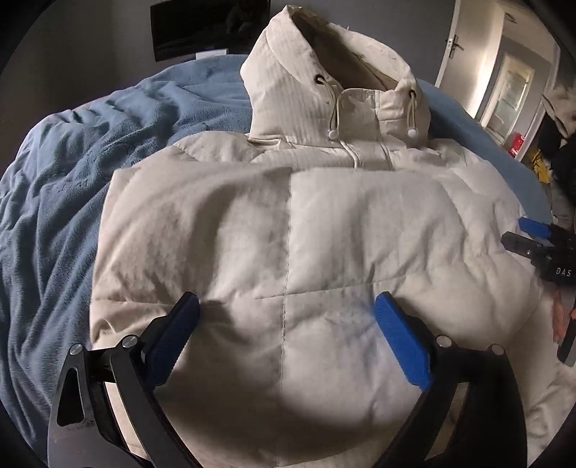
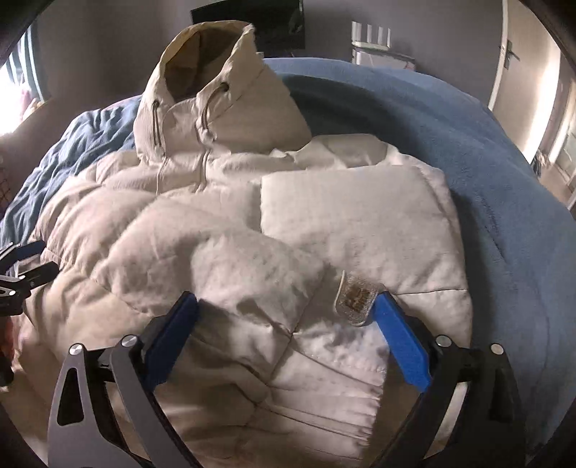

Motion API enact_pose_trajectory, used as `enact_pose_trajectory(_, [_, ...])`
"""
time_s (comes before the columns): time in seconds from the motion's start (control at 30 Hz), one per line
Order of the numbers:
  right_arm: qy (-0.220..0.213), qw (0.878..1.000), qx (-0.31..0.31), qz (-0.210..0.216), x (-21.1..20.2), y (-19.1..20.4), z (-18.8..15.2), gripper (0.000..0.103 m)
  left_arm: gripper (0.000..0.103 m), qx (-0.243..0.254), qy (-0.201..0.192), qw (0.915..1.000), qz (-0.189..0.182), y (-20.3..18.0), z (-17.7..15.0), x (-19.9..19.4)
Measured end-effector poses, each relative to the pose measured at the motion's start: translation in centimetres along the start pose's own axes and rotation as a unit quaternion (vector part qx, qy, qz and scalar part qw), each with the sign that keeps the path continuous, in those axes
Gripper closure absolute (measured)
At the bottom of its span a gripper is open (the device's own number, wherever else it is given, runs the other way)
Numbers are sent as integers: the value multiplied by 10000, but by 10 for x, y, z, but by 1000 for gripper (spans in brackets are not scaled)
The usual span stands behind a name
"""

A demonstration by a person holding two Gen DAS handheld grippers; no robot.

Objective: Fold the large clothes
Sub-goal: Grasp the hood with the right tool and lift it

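A cream puffer jacket [image 1: 288,223] lies face up on the bed, sleeves folded across its front, and its hood [image 1: 324,75] stands up at the far end. My left gripper [image 1: 288,300] hovers over the lower left half of the jacket, open, with only fabric below its blue pads. My right gripper [image 2: 286,300] is open over the lower right half, where a folded sleeve carries a small badge [image 2: 354,297] close to the right pad. Each gripper shows at the edge of the other's view: the right gripper [image 1: 516,232], the left gripper [image 2: 46,257]. Neither pinches cloth.
A blue fleece blanket [image 1: 72,172] covers the bed around the jacket, rumpled on the left and smoother on the right [image 2: 504,201]. A dark screen [image 1: 208,25] hangs on the far wall. A door [image 1: 511,86] and piled belongings [image 1: 554,144] stand to the right.
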State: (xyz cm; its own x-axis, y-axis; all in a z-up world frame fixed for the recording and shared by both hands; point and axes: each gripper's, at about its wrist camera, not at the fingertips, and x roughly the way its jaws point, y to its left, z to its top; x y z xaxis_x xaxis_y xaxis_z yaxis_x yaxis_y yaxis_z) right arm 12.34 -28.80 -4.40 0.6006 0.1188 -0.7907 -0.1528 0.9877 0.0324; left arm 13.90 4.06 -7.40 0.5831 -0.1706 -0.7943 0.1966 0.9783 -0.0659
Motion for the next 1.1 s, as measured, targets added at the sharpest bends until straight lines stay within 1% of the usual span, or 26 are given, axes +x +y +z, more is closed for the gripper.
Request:
enact_pose_trajectory(0.07, [3,10000,-38,-58,-3,2,3,8,8,-7,12,10000,24,0,1,-2])
enact_pose_trajectory(0.1, [-159,9998,-12,-78,-11,2,9,8,8,-17,17,10000,38,0,2,-4])
enact_pose_trajectory(0.13, [-337,9994,33,-4,-19,1,15,8,8,-38,-4,10000,46,0,5,-7])
enact_pose_trajectory(0.2, [-548,9983,159,138,-28,-1,31,8,8,-118,-116,9999,-13,1,10,-12])
enact_pose_trajectory(0.27, [-539,9978,289,266,-27,-3,51,8,8,-235,-176,9996,-33,2,13,-12])
enact_pose_trajectory(0.37, [-499,9966,470,464,-13,-2,90,8,8,-257,-87,9996,19,2,12,-4])
enact_pose_trajectory(0.5, [-659,9945,659,487,5,1,138,8,7,-16,-113,9998,131,-3,5,1])
enact_pose_trajectory(0.6, [-696,9917,926,562,24,2,169,8,7,-37,-125,9998,125,-1,2,10])
enact_pose_trajectory(0.67, [-652,9926,890,510,39,8,188,8,6,-65,-126,9999,88,1,0,14])
enact_pose_trajectory(0.77, [-651,9948,662,414,56,20,208,9,6,-54,-160,9998,44,2,-1,19])
enact_pose_trajectory(0.83, [-638,9963,501,300,68,25,216,17,6,-43,-176,9998,16,3,0,22])
enact_pose_trajectory(0.87, [-622,9966,452,284,73,26,219,28,6,-37,-188,9998,1,3,0,22])
enact_pose_trajectory(0.9, [-540,9973,435,235,82,25,221,44,6,-37,-194,9998,-2,3,1,22])
enact_pose_trajectory(0.93, [-457,9976,453,270,87,24,221,54,6,-38,-207,9998,-12,3,1,21])
enact_pose_trajectory(0.97, [-416,9973,481,357,90,22,220,69,6,-42,-213,9998,-19,3,2,21])
enact_pose_trajectory(1.0, [-440,9967,523,435,91,19,216,78,6,-46,-212,9998,-27,3,2,21])
enact_pose_trajectory(1.07, [-693,9956,406,481,82,19,208,87,6,-63,-210,9998,-32,3,4,20])
enact_pose_trajectory(1.1, [-898,9943,272,510,74,21,201,88,7,-68,-220,9997,40,2,6,16])
